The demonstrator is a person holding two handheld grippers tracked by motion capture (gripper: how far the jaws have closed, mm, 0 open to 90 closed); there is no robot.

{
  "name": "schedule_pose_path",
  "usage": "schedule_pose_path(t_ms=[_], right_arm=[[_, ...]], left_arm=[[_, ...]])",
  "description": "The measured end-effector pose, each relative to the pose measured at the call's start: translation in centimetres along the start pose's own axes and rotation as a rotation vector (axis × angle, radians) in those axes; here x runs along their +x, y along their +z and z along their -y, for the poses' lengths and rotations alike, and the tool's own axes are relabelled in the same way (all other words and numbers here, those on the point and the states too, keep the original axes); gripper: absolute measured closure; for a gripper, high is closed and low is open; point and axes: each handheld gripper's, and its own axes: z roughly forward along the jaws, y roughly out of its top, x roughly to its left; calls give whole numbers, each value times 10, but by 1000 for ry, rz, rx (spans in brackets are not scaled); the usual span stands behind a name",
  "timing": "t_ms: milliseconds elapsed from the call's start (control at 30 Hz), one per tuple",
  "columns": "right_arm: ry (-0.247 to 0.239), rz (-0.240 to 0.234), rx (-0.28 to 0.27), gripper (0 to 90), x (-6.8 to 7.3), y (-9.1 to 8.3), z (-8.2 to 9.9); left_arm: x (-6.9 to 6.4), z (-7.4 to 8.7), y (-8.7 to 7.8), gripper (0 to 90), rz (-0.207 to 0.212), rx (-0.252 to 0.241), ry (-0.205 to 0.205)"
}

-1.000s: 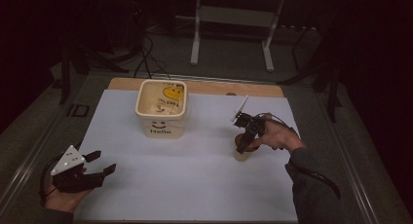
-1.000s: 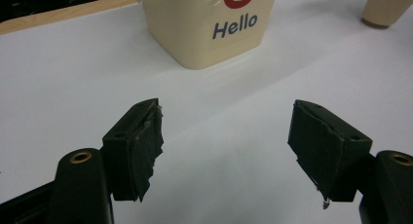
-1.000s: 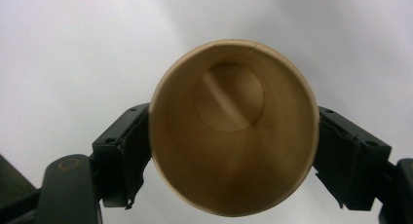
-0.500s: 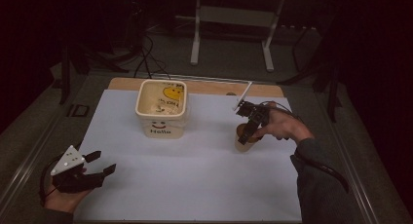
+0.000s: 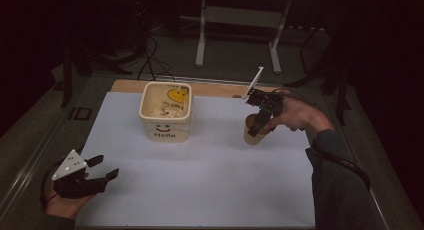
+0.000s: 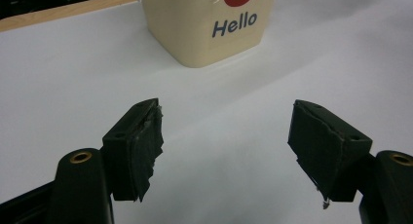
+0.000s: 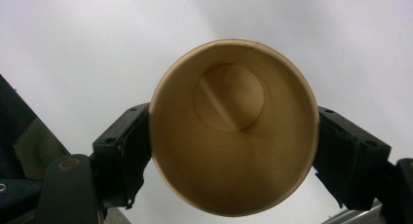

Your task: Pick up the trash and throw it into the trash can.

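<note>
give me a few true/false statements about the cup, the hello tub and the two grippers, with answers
1. The right hand-held gripper has its jaws on either side of the paper cup. True.
2. The paper cup is full of liquid. False: the right gripper view looks straight down to its bare bottom.
3. The left hand-held gripper is shut on the tub. False: its jaws stand wide apart with nothing between them, short of the tub.
4. The tub bears the word "Hello". True.
5. The cup stands inside the tub. False: in the high view it stands on the white sheet, apart from the tub, on its right.
</note>
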Motion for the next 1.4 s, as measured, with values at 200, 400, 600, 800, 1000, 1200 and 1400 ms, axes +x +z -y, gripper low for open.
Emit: schedule_pose_path(t_ms=[200,400,600,800,1000,1200,1400], right_arm=[[-11,8,-5,210,3,-14,-4],[-11,-1,-29,211,3,-29,-7],[-18,3,-36,211,3,-41,-10],[-28,8,-37,212,5,-50,-15],[-48,9,-39,212,9,-54,-26],[-70,5,-41,212,16,-54,-39],[-103,0,-51,212,23,-53,-55]], left_arm=[[0,0,0,284,0,0,-2],[0,0,0,284,1,0,-3],[0,1,0,284,2,3,-3],[0,1,0,284,4,3,-4],[0,1,0,284,5,6,-3],[0,1,0,283,8,3,-6],[0,1,0,283,10,1,-9]])
